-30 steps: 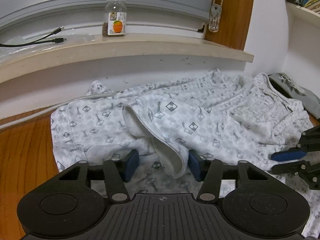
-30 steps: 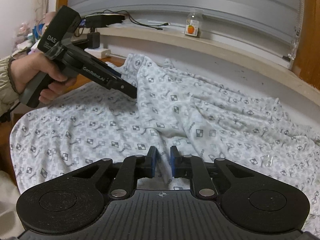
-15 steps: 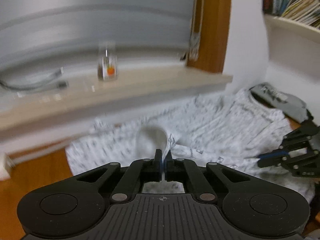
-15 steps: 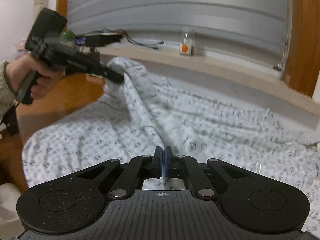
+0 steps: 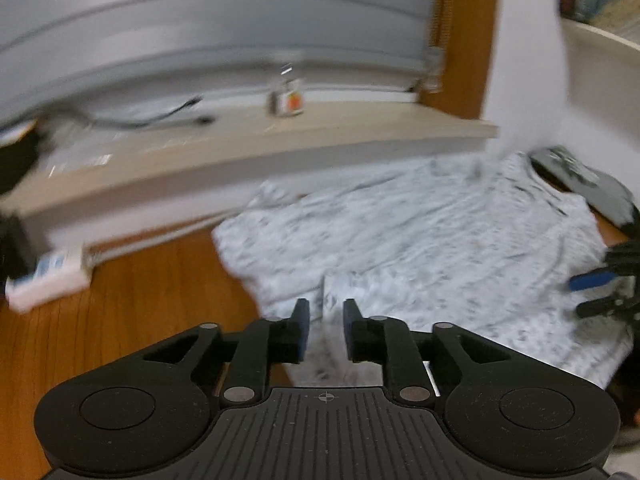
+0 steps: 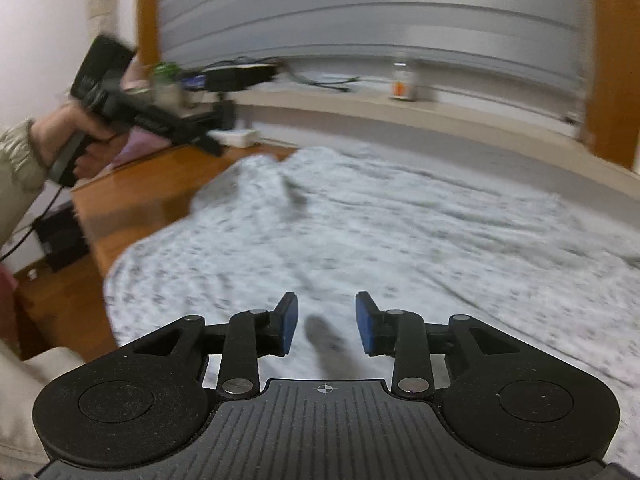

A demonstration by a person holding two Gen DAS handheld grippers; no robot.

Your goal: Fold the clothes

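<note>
Lying across most of the wooden table (image 5: 132,320), the patterned garment (image 5: 420,240) is spreading from about nine o'clock in the right wrist view over to three, its far edge running along under the window ledge (image 5: 280,140). At ten o'clock in that view a hand (image 6: 76,140) is carrying the left gripper (image 6: 210,146) above the garment's left end, clear of the cloth. Seen from its own camera, the left gripper (image 5: 324,322) is opening its jaws; a fold of fabric is sitting in the gap, but the pads (image 5: 301,322) are not pressing it, so I judge the edge is being let go to settle as a fold. A jar (image 5: 286,98) is standing on the ledge at twelve o'clock, well out of the way. Further right, the right gripper (image 6: 326,322) is also opening, partly parted, with nothing pinched and only flat cloth and a shadow beneath. It is appearing at three o'clock in the left wrist view, just beside the garment's right edge, probably so both ends are released together.
</note>
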